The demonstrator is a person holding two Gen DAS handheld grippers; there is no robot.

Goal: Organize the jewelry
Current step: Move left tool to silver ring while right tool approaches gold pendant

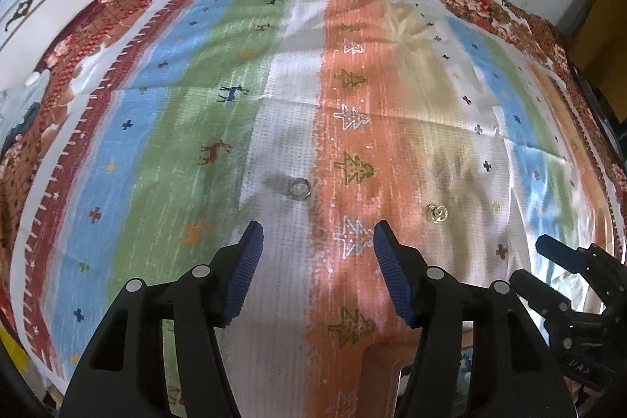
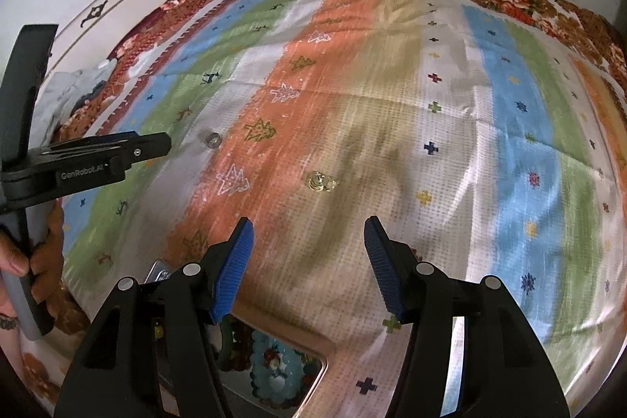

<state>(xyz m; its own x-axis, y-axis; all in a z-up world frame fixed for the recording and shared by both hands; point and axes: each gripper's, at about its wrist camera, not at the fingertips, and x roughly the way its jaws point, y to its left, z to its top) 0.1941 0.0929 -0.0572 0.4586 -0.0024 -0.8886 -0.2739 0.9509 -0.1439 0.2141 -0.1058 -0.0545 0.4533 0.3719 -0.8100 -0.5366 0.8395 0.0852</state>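
My L gripper and R gripper hang released, empty. Silver ring at 12, gold piece too. Only R cam shows the bead tray at 6.

The pink-rimmed tray of beaded jewelry sits half hidden behind the black gripper arms and cut by the bottom edge, its blurred contents perhaps bracelets.

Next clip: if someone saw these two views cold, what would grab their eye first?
Probably the striped cloth with deer and tree motifs, filling both views. On it lie two small pieces apart from each other: a silver ring at the white and orange border and a gold piece further right. Both tongs, left and right, hang open and empty above the cloth.
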